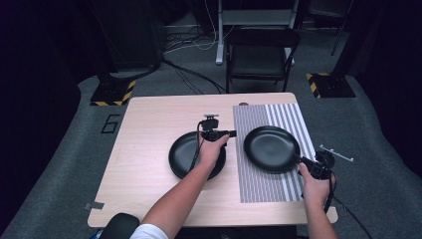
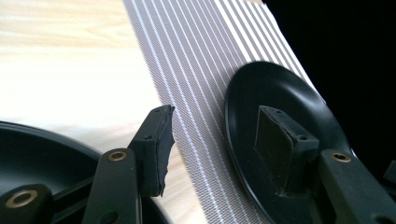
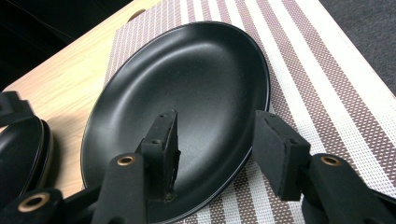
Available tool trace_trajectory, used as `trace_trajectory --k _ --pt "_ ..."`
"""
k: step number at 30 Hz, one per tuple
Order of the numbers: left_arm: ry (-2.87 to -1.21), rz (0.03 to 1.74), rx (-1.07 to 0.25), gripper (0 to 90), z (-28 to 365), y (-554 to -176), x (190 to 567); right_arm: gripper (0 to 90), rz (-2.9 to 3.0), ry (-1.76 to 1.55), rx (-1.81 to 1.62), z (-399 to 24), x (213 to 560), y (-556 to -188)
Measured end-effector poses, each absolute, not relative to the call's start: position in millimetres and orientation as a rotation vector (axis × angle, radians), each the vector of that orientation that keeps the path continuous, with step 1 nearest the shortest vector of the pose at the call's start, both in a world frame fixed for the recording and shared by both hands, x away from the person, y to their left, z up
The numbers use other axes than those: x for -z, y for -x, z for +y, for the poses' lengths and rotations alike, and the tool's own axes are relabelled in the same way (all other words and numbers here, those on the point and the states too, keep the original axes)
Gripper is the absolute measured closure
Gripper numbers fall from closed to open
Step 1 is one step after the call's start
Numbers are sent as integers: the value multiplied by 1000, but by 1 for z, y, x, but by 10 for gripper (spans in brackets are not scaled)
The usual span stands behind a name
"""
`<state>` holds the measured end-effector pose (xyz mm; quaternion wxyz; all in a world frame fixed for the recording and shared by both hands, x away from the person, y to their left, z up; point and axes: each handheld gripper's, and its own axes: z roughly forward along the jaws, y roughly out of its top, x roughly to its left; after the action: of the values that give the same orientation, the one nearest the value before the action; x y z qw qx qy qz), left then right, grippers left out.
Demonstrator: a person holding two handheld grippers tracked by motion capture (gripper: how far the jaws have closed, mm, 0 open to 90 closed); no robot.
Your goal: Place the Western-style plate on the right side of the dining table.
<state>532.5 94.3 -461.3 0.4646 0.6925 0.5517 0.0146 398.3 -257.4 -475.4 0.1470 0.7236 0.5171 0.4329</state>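
Nearest the person, two forearms reach in over the front edge of the bench (image 1: 149, 174). The right hand (image 1: 314, 185) holds the right tongs (image 1: 304, 163) at the near right rim of a black plate (image 1: 271, 148) that lies on a striped mat (image 1: 259, 184). In the right gripper view these tongs (image 3: 215, 144) stand spread apart, with the plate's near rim (image 3: 187, 93) between the two pads: the left pad is over the plate's inside and the right pad is outside the rim, over the mat (image 3: 327, 84). Nothing is clamped between them.

To the left, the left hand (image 1: 211, 152) rests over a second black plate (image 1: 181, 157) that sits on bare wood just beside the mat's left edge. The left tongs (image 1: 231, 133) point right, toward the plate on the mat. In the left gripper view these tongs (image 2: 215, 140) are also released, the pads well apart; between them show the mat (image 2: 196, 70) and the wood (image 2: 70, 70), with the mat's plate (image 2: 280, 93) behind the right pad and the second plate's rim (image 2: 37, 140) at lower left.

Beyond the bench stand a dark chair (image 1: 261, 55), cables (image 1: 189, 74) on the grey floor, and two yellow-and-black striped bases (image 1: 114, 94), one at each side.
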Motion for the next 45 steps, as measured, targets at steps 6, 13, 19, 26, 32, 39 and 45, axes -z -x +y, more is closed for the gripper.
trace_trajectory --k 6,13,19,26,32,39,45 --pt "-1669 1372 -74 469 121 -532 452 507 1499 -2072 -1255 -257 474 -395" --pt "-1658 1359 -96 473 144 -526 443 512 1513 -2058 -1266 -254 473 -393" --pt "-1687 1333 -141 471 167 -517 436 511 1525 -2050 -1282 -253 470 -388" --pt "-1712 1334 -147 470 195 -507 438 511 1527 -2044 -1287 -256 470 -384" --pt "-1718 1332 -148 469 216 -497 441 517 1542 -2034 -1291 -257 469 -379" --pt "-1739 1320 -173 467 238 -485 444 516 1552 -2028 -1289 -261 469 -372" --pt "-1772 1316 -191 461 252 -475 451 523 1580 -2018 -1299 -261 469 -368"
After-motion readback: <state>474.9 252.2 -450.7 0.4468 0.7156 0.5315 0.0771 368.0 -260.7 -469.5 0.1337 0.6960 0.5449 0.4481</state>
